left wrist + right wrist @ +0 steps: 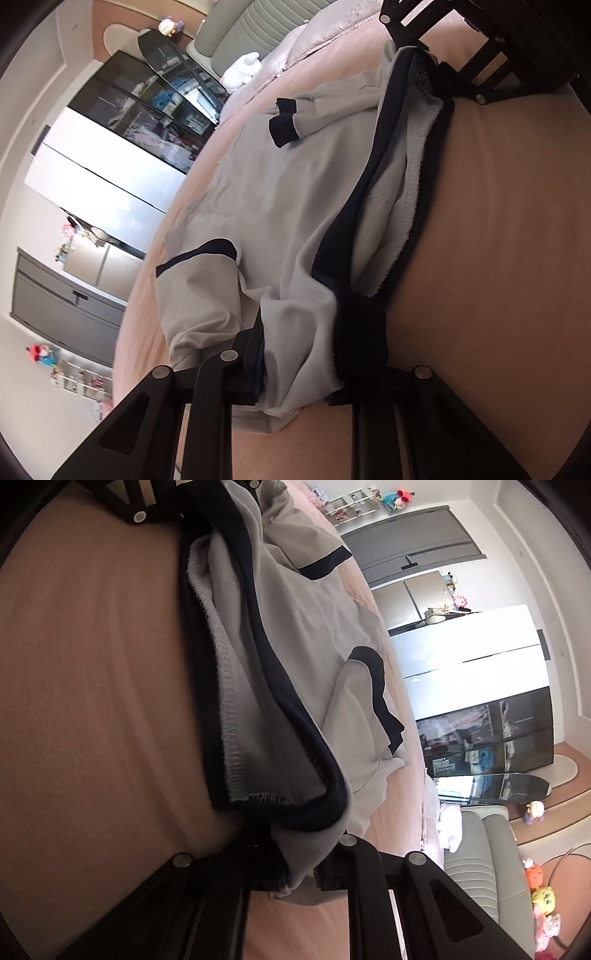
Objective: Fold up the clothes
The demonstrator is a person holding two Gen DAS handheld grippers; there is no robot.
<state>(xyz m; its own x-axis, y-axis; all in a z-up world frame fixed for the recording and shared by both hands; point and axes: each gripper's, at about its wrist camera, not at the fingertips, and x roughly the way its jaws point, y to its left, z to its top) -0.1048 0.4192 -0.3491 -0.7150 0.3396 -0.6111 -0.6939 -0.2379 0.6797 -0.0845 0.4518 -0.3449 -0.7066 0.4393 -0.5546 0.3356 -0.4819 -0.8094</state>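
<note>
The garment was light grey with navy bands at its cuffs and hem. The bed sheet was plain pink. Both grippers were black.

Left tongs and right tongs both angle downward, clamped on cloth.

You can't read the shelf clutter at lower left, too small; the other gripper is cropped at the top edge.
</note>
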